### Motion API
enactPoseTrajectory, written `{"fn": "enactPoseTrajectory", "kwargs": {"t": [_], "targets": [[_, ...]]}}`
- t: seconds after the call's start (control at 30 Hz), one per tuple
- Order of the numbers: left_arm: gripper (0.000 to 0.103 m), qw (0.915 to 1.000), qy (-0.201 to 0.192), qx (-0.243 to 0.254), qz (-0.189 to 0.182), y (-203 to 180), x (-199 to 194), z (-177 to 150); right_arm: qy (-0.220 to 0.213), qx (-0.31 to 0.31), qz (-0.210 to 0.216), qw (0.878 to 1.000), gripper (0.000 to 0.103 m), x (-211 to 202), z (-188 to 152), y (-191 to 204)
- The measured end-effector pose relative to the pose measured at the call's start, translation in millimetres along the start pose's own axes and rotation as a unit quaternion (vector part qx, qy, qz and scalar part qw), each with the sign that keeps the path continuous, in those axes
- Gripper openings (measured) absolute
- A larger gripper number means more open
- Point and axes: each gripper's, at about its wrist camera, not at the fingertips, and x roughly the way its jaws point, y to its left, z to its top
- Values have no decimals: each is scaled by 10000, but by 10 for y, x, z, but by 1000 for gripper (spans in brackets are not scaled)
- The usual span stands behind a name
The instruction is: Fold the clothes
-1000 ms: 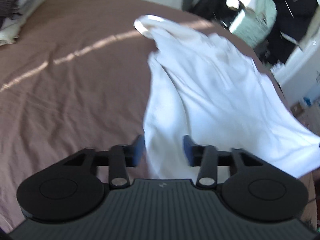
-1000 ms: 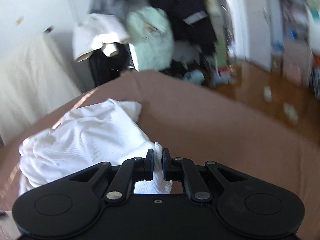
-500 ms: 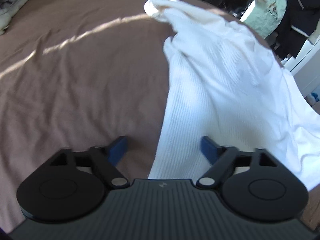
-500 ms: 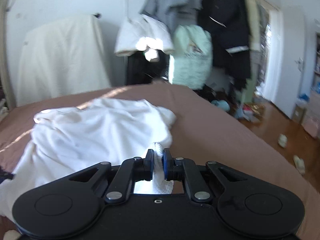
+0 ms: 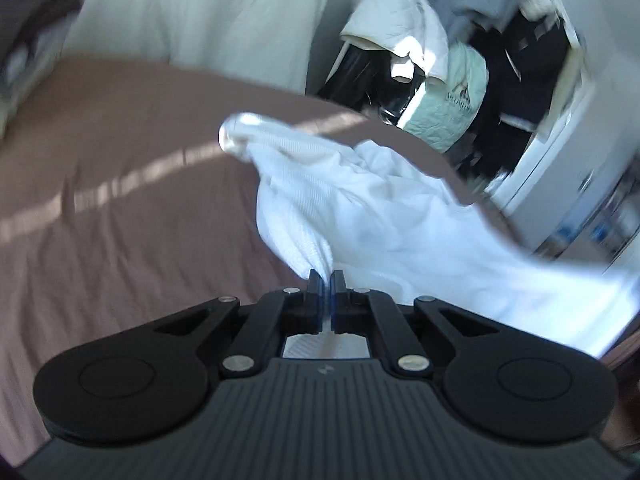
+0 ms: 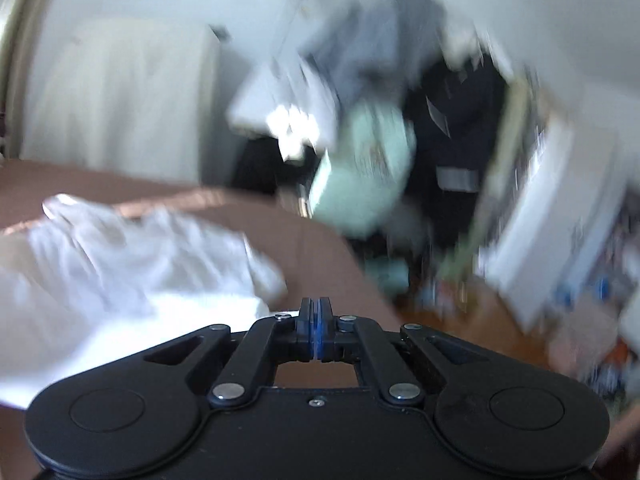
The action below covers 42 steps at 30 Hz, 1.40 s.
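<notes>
Item 1: my left gripper [image 5: 326, 280]. Jaws pinched tight on a fold of the white garment [image 5: 360, 216]; cloth shows between the pads and again in the gap behind them.

Item 2: my right gripper [image 6: 316, 308]. Jaws pressed fully together, pads meeting; no cloth visible between them. The view is blurred, so I cannot tell whether a thin edge is caught.

Item 3: the white garment, ribbed knit, crumpled. It lies on the brown bedspread [image 5: 120, 208], rising from the bed to my left jaws, with 1 rolled end reaching away toward the far side. From my right camera it lies to the left of the jaws [image 6: 132, 264].

Item 4: background. Hanging clothes [image 5: 448, 92] beyond the bed, including a pale green piece and dark ones; white draped fabric [image 5: 200, 12] by the wall.
</notes>
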Motion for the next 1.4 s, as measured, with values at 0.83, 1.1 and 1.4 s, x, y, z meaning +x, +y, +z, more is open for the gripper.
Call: {"fn": "enactPoseTrajectory", "kwargs": {"t": [0.83, 1.1, 1.4], "targets": [[74, 9946, 49, -233, 1006, 48, 228, 212, 915, 40, 2798, 9557, 44, 1310, 407, 970], [84, 9864, -139, 1372, 900, -622, 653, 1272, 1157, -2017, 2837, 9303, 44, 1705, 2216, 2254], [89, 9886, -223, 1338, 659, -191, 1474, 1786, 2156, -1259, 2412, 9378, 52, 3198, 2213, 2757]]}}
